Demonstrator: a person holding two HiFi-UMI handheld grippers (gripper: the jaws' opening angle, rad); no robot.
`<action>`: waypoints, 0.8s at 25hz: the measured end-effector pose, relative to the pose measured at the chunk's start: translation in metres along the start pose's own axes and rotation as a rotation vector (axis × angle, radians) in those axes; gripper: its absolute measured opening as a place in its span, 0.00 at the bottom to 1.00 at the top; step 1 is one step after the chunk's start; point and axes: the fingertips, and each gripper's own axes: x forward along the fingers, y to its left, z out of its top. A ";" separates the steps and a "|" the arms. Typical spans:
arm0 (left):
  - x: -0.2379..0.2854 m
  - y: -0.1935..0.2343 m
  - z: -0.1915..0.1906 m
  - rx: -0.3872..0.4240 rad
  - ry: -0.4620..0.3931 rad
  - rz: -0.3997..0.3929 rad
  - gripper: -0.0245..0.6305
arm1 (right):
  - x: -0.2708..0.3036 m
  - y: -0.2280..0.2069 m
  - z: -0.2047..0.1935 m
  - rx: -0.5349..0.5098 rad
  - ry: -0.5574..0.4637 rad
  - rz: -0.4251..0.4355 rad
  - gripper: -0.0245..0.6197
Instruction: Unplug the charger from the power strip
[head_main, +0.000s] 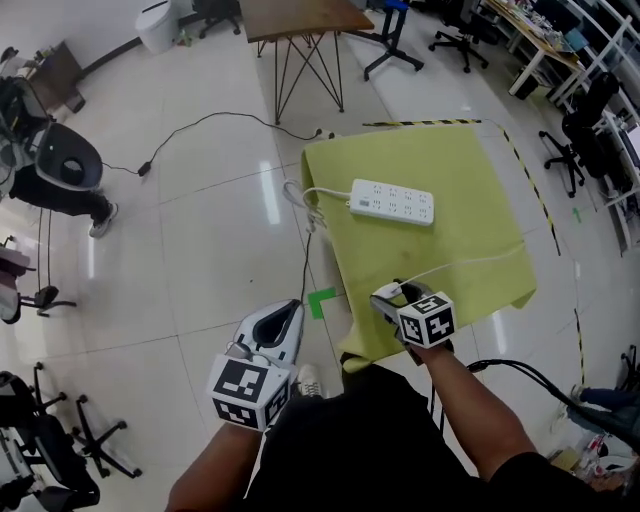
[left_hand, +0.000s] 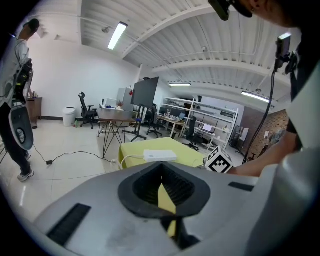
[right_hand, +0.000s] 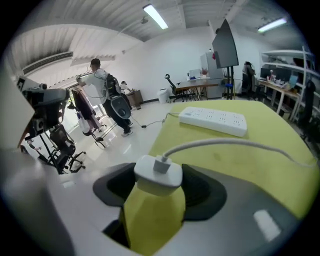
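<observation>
A white power strip (head_main: 392, 200) lies on a yellow-green cloth (head_main: 440, 150), with no plug showing in its sockets. At the cloth's near edge my right gripper (head_main: 390, 295) is shut on a white charger (right_hand: 156, 173). The charger's white cable (right_hand: 225, 144) runs away to the right over the cloth. In the right gripper view the power strip (right_hand: 214, 120) lies well beyond the charger. My left gripper (head_main: 288, 308) hangs over the floor, left of the cloth. Its jaws are together with nothing between them (left_hand: 162, 181).
The strip's own white cord (head_main: 303, 195) hangs off the cloth's left edge. A wooden table on wire legs (head_main: 300, 20) stands beyond the cloth. A black cable (head_main: 200, 125) crosses the floor, a person (head_main: 60, 170) stands at far left, and office chairs line the edges.
</observation>
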 end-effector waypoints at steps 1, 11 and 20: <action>-0.001 -0.003 -0.001 0.008 0.002 -0.009 0.05 | 0.003 -0.001 -0.003 0.013 0.003 -0.011 0.48; -0.022 -0.003 -0.003 -0.007 -0.004 0.019 0.05 | 0.027 -0.008 0.004 0.050 0.049 -0.044 0.50; -0.036 0.010 -0.007 0.005 -0.014 0.070 0.05 | 0.049 -0.016 0.010 0.023 0.103 -0.066 0.50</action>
